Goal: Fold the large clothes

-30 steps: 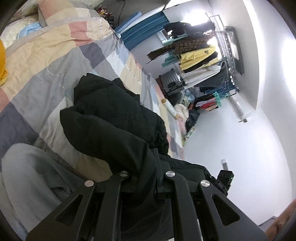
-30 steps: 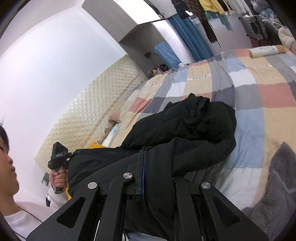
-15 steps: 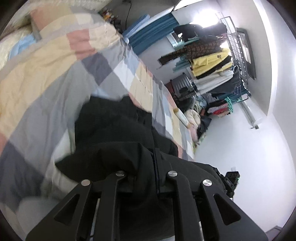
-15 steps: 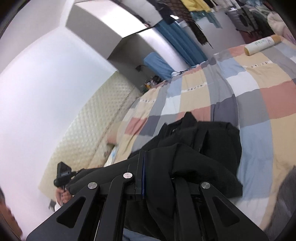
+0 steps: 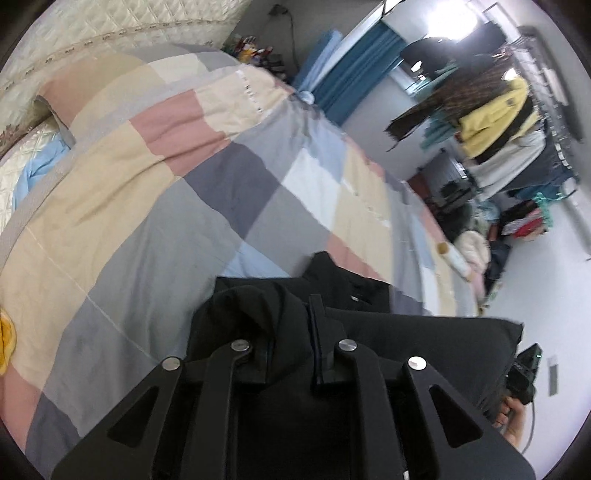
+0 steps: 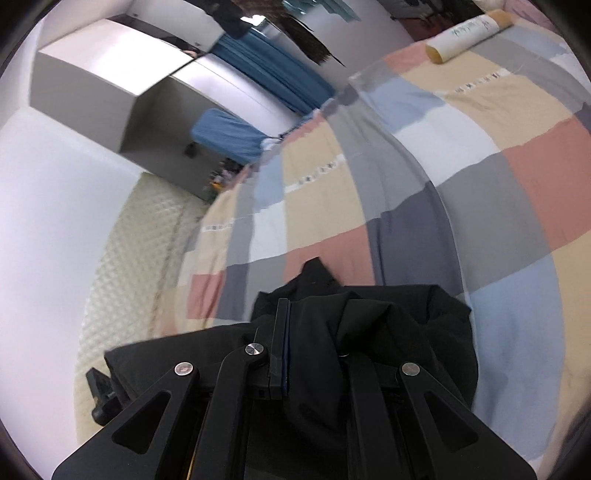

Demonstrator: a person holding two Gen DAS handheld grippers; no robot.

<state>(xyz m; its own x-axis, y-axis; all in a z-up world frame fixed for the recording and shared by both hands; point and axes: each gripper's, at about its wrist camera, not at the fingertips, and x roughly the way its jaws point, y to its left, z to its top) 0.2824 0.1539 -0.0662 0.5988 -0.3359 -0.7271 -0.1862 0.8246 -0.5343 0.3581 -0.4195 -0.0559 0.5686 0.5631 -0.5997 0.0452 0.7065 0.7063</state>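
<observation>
Patchwork quilt (image 5: 155, 192) fills the left and centre of the left wrist view. Left gripper (image 5: 291, 332), at lower centre, is clenched on a black garment (image 5: 424, 343) stretched toward the right gripper (image 5: 524, 373) at lower right. In the right wrist view, that gripper (image 6: 314, 339) likewise clamps the bunched cloth at lower centre; a cardboard roll (image 6: 465, 33) lies upper right.
</observation>
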